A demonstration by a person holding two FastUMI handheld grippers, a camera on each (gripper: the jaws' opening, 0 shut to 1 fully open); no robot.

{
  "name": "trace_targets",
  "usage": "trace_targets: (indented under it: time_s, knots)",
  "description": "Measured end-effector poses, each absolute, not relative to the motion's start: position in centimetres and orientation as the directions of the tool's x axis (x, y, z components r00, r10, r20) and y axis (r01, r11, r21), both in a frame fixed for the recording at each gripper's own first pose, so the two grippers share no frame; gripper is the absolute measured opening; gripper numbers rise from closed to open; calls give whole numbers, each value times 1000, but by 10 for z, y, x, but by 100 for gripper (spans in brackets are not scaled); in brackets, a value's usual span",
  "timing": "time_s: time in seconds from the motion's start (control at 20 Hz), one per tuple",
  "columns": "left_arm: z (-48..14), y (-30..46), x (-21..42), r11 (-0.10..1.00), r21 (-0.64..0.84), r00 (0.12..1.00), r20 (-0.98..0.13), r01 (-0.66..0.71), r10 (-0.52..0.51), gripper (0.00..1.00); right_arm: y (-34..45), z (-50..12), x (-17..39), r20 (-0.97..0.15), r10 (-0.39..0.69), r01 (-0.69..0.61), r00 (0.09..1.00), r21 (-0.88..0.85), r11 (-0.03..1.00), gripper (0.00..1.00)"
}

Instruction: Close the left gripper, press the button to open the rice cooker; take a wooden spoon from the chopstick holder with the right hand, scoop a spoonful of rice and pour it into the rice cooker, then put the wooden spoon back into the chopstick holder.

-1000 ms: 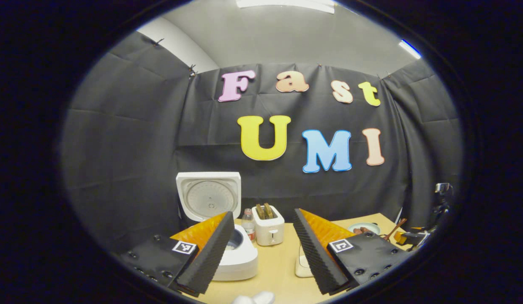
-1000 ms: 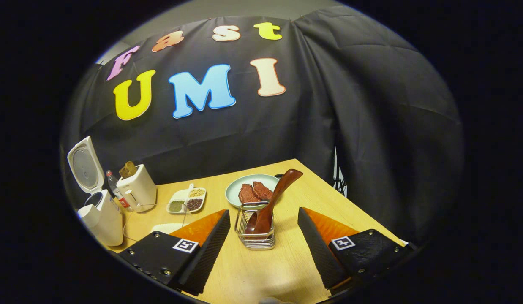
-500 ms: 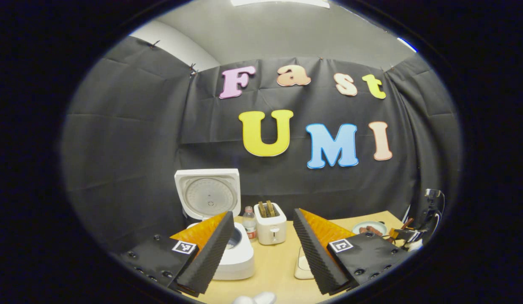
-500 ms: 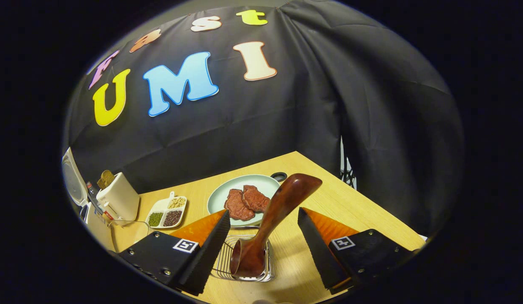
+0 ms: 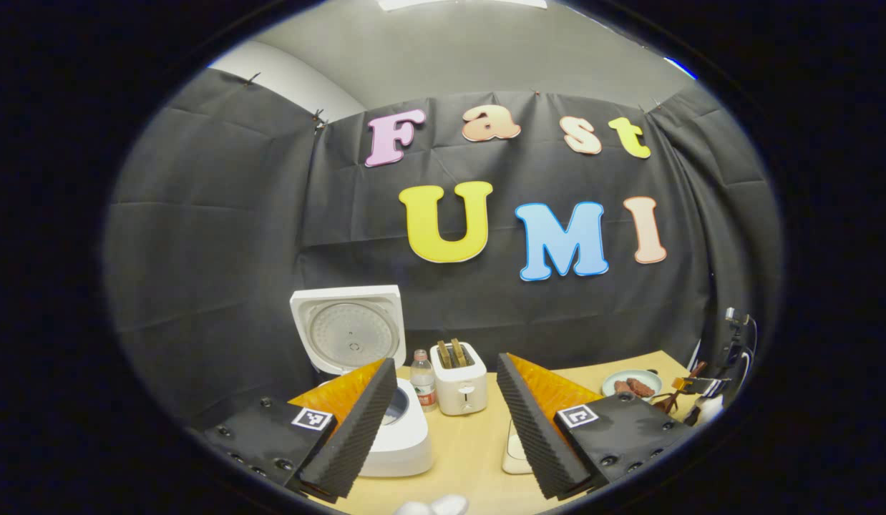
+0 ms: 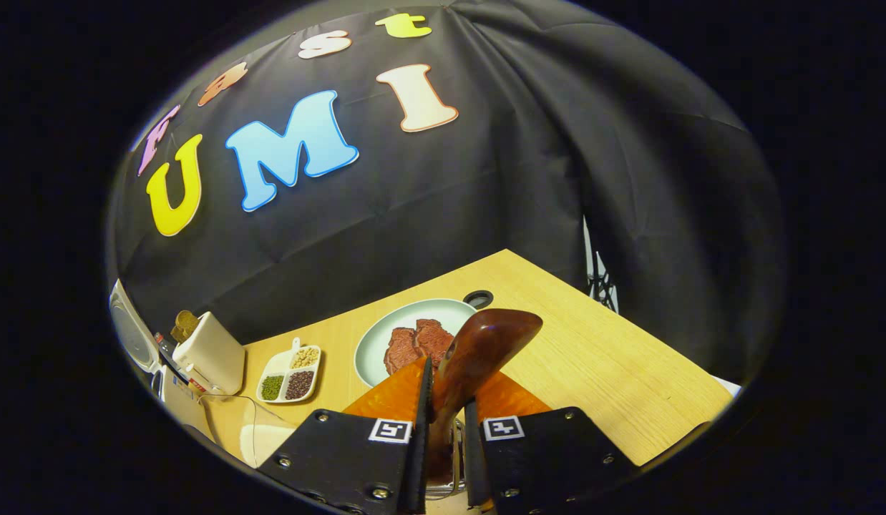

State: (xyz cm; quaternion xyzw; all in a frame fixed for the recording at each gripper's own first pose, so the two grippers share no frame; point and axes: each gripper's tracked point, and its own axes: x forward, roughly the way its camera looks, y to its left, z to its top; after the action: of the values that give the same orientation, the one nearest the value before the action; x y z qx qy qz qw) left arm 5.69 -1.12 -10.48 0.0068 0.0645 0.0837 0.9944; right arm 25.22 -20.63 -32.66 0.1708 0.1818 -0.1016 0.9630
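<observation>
Mostly hidden between right gripper [image 6: 443, 422] fingers: wooden spoon [image 6: 479, 350] shaft.

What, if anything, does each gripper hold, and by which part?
The right gripper grips the wooden spoon by its handle, just below the broad end. The left gripper is open and holds nothing.

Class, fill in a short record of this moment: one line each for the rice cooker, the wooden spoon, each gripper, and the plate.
rice cooker: lid up, pot open
wooden spoon: handle clamped between the right gripper's fingers, bowl end down in the wire holder
right gripper: shut on the spoon
left gripper: open, holding nothing, facing the cooker
plate: on the table, two pieces of meat on it
</observation>
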Motion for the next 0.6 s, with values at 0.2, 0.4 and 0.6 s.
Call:
trace_targets:
  time_s: [0.2,0.4,0.6]
  knots:
    - [-107,-9,60,986,22,978,-127,-164,166,97,-204,-323,251,-383,-136,254,914,278,926,22]
    - [-110,0,59,986,16,976,-135,-169,169,100,-193,-301,253,-358,-114,213,927,251,944,22]
    - [-111,17,54,983,9,975,-133,-181,181,100,-170,-253,251,-295,-89,154,951,204,967,22]
